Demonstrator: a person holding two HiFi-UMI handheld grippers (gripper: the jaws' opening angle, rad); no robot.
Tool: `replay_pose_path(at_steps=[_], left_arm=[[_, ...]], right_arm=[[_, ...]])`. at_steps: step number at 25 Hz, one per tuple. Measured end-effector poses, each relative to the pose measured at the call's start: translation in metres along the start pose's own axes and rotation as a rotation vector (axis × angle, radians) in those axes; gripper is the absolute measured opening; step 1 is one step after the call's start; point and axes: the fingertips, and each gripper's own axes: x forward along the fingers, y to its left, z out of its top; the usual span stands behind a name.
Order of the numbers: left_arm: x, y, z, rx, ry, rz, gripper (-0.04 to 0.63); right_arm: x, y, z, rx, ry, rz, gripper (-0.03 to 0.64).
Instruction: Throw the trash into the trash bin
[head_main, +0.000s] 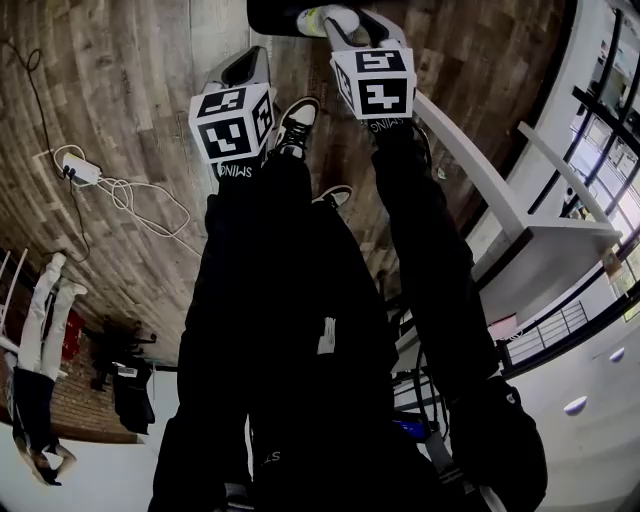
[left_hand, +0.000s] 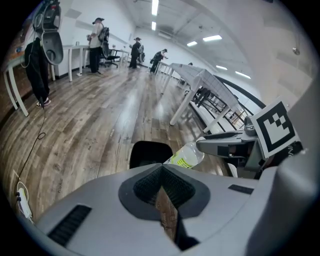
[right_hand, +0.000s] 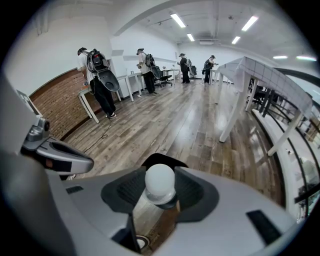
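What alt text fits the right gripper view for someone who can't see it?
The right gripper is shut on a plastic bottle, its white cap facing the camera. Just past the cap shows a black bin on the wood floor. The left gripper sits at the left edge; people stand at desks far back.

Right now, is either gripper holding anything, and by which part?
The right gripper holds a bottle by its white-capped end, with a pad on each side. The left gripper is shut on nothing.
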Motion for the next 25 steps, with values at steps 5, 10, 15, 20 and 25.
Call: replay_pose_path(at_steps=[5,10,15,20,25], left_arm=[[0.003,0.0,-0.005,0.002,0.003,-0.002,0.002],[0.005,0.003,-0.006,-0.002,0.006,-0.003,0.002],[0.002,0.005,-0.007,-0.002,0.006,-0.004,0.002],[-0.002,0.004,-0.011,-0.003,0.012,-0.002,0.002],[-0.005,-0.005,-0.01,0.007,0.013,-0.01,0.002]], right_arm=[[0.007,-0.005,-0.004,0.006,0.002,-0.01,0.189],[0.012,-0.007,-0.002,0.016,-0.008,-0.023,0.19],[0.01,-0.002,0.002,0.014,-0.021,-0.014,0.196],[0.004,-0.001,0.002,0.017,-0.027,-0.012,0.193],[-0.009,0.0,0.002,0.016,-0.035,-0.013,0.174]])
